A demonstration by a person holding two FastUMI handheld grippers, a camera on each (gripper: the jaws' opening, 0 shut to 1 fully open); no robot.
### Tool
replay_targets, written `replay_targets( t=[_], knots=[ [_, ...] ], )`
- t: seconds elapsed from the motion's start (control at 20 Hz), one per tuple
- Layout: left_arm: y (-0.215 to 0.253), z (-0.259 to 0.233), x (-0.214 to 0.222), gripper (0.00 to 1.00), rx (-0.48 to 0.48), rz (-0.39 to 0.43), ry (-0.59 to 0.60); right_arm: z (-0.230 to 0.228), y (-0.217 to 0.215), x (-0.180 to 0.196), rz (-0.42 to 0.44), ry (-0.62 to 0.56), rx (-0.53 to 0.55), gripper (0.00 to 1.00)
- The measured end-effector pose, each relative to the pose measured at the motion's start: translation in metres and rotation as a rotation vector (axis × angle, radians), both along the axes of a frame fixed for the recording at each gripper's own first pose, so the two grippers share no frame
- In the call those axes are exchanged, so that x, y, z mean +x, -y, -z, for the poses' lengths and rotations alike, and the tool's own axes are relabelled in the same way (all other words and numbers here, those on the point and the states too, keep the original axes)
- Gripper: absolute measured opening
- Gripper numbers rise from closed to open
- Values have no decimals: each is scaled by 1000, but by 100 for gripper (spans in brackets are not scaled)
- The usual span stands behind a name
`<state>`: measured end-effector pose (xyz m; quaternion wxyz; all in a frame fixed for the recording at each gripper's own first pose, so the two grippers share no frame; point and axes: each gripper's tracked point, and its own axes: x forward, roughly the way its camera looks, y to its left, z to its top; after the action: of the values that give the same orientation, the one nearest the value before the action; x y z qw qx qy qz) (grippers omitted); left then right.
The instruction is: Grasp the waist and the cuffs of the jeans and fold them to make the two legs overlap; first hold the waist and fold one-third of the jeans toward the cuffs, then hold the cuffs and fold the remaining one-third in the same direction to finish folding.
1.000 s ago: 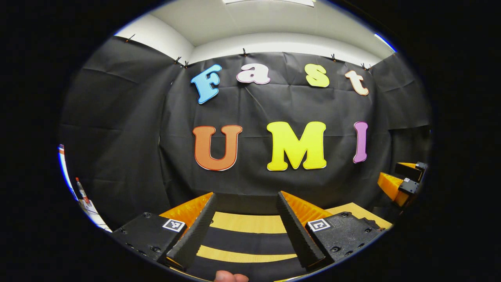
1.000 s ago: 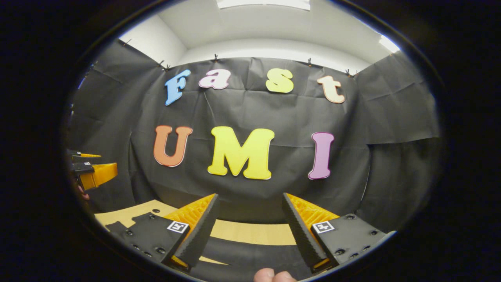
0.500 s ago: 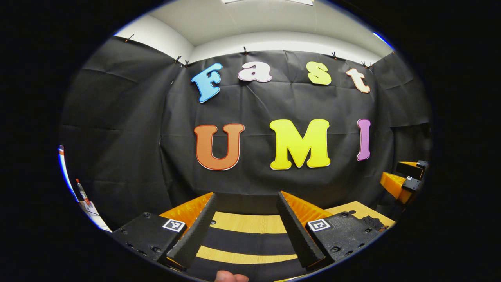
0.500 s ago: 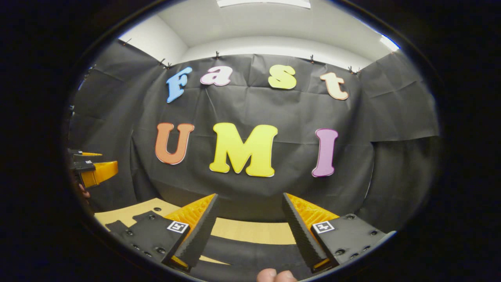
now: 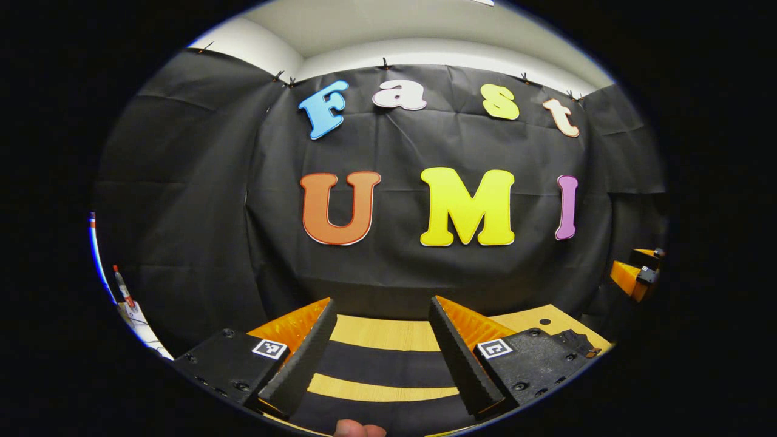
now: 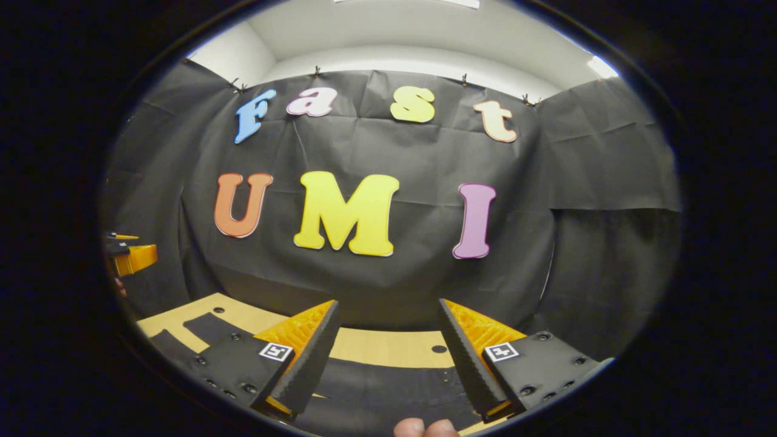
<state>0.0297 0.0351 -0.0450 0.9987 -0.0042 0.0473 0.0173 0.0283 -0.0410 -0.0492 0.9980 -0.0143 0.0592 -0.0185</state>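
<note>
A: Where are the jeans (image 5: 388, 370)?

B: On the wooden table (image 5: 388, 332), low in both views. They read as dark fabric. In the left gripper view two dark bands cross between the fingers, with a strip of wood showing between them, so I count two legs lying side by side.

A: Which way do they run?

B: Their long axis goes across the left gripper view, side to side, roughly parallel to the back wall. Which end is waist and which is cuffs I cannot tell. In the right gripper view the jeans (image 6: 388, 388) spread under the fingers and reach off to the left.

A: And the grippers?

B: Two. The left gripper (image 5: 383, 349) is held level, pointing at the black cloth wall (image 5: 182, 182), above the jeans, its two fingers spread wide apart with nothing between them. The right gripper (image 6: 388, 349) has the same pose: fingers parted, gripping nothing, over the fabric.

A: Do they see each other?

B: Yes. The right gripper sits at the far right edge of the left gripper view (image 5: 637, 276), and the left gripper at the far left edge of the right gripper view (image 6: 130, 255), well apart.

A: Any hands?

B: A fingertip (image 5: 358, 430) pokes in at the bottom edge of each view.
</note>
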Motion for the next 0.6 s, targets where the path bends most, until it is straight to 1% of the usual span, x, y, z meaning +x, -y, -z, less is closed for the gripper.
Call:
replay_targets(
  t=[0.15,0.3,0.4,0.45,0.5,0.6],
  knots=[
    [-24,28,-6,98,-24,-50,-66,22,26,-1,3,-62,-5,99],
    [-66,69,-21,98,-78,-150,-163,57,64,-7,7,-171,27,99],
    [-97,102,-45,98,-102,-223,-247,87,93,-17,32,-265,50,99],
    [-112,115,-59,100,-125,-257,-287,101,109,-24,45,-313,65,99],
    [-123,130,-70,98,-156,-284,-333,116,123,-34,57,-362,88,99],
    [-136,163,-96,98,-232,-316,-418,146,147,-53,98,-461,175,99]
  ],
)
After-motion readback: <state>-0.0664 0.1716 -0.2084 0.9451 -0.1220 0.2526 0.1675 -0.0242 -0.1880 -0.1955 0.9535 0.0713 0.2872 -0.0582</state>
